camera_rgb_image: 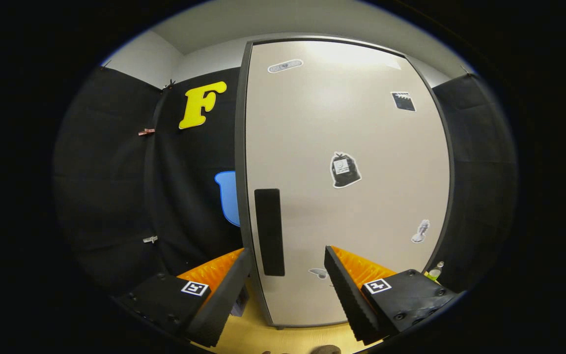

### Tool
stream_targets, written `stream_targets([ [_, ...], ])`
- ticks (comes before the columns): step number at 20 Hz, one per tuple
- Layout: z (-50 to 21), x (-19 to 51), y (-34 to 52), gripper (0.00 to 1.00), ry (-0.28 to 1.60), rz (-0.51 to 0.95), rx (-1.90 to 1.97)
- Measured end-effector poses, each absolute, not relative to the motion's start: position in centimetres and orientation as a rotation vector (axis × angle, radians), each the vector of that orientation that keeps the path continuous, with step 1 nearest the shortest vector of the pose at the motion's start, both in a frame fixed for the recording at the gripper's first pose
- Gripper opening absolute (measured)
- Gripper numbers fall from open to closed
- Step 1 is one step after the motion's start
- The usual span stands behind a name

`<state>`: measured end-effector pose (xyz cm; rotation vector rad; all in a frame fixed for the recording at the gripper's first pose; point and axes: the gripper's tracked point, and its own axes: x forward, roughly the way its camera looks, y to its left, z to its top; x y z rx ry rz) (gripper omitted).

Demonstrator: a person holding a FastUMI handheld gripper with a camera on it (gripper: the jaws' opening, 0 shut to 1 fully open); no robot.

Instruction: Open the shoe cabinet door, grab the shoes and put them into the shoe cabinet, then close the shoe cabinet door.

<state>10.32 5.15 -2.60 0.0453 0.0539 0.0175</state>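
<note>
Door (347,182) shut, handle (269,232) near its left edge. Gripper (288,263) fingers spread apart around handle, likely lined up to pull door open.

No legible text, brand or number is present. The stickers (345,170) on the shoe cabinet door (347,147) carry markings too small to read. Each finger of the tool (287,268) bears a square coded marker (377,285), not readable text.
</note>
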Motion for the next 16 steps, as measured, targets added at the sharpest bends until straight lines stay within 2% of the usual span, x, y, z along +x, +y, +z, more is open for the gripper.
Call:
stream_targets([
  [7,-4.2,15.0,5.3,0.99,0.075,-0.048,0.043],
  [12,-4.5,16.0,5.3,0.86,0.078,-0.062,0.04],
  [14,-4.4,16.1,5.4,0.68,0.073,-0.069,0.041],
  [16,-4.4,16.2,6.6,0.67,0.078,-0.029,0.044],
])
